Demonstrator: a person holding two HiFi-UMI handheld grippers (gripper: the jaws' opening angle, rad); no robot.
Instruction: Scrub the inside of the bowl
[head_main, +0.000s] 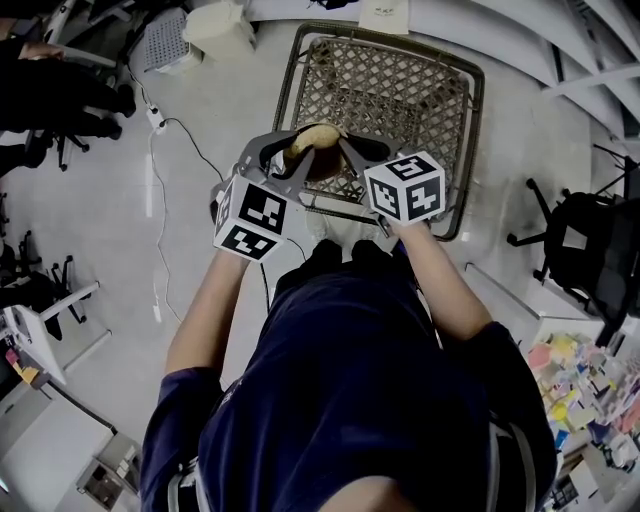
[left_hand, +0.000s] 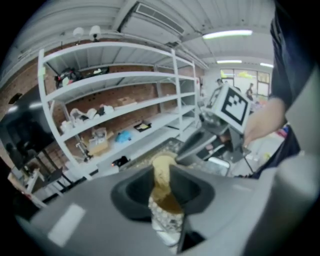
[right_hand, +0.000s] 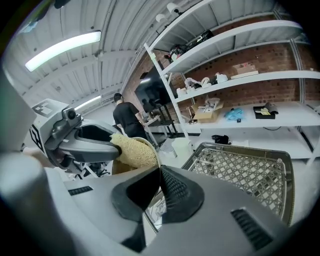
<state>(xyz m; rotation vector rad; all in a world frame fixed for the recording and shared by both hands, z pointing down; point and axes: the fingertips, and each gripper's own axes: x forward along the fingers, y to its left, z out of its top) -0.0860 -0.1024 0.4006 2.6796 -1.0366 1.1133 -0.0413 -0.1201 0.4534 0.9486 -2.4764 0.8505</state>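
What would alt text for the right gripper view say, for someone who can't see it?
The right gripper pinches the rim of a tan bowl while the left gripper, at the left, presses a yellow sponge into it. Behind are a wire basket and white shelves against a brick wall.

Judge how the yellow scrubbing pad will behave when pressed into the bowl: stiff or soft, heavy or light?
Probably soft: the scrubbing pad bulges where the left gripper pinches it. Likely light, since its surface looks open and fibrous. It should drag rather than slide on the bowl, given that rough texture.
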